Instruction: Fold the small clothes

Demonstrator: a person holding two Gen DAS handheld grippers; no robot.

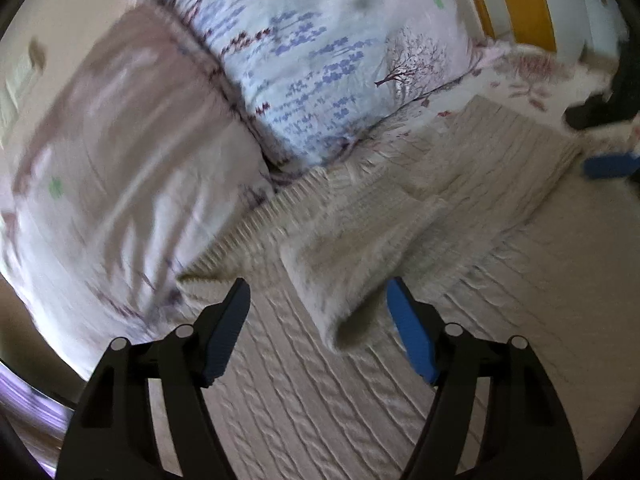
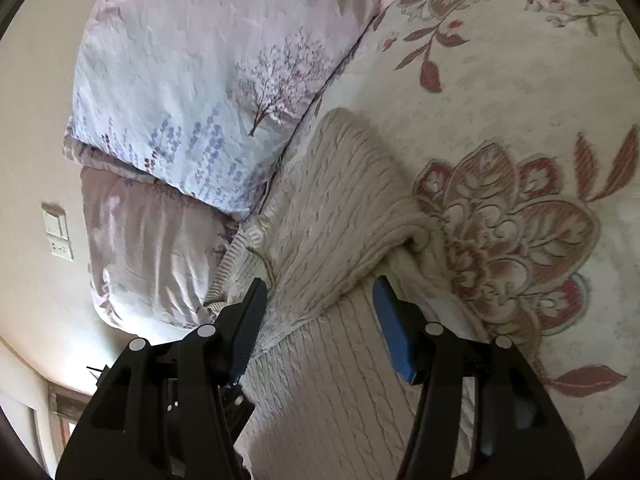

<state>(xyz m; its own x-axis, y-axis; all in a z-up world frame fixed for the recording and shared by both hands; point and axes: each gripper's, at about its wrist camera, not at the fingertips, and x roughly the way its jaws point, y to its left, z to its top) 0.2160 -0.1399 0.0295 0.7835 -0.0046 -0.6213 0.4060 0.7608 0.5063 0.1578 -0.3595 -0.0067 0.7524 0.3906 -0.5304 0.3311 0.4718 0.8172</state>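
Cream cable-knit sweater (image 2: 344, 208), 1 pc, lies on the floral bedspread (image 2: 520, 80), its ribbed hem touching the pillows at approx 10 o'clock in the right wrist view; in the left wrist view the same knit fills the lower half, w/ a sleeve (image 1: 344, 276) flopped across the body toward 6 o'clock. Left gripper (image 1: 318, 300): jaws wide apart, nothing between them, cuff end sits just ahead of the gap. Right gripper (image 2: 320, 294): jaws apart too, hovering over a folded-over edge of the knit, not clamped. We judge the step in hand as taking hold of sleeve/edge for the next fold; to do it well we'd pinch only the top layer near the cuff, lift low, keep the knit taut so cables don't bunch, lay the edge square to the body. Left view is motion-blurred, so contact there can't be told. Count: sweater 1, pillows 2 (pale blue-print pillow (image 2: 192, 92), mauve pillow (image 2: 148, 248)), grippers 2, wall switch plate (image 2: 58, 232) 1.
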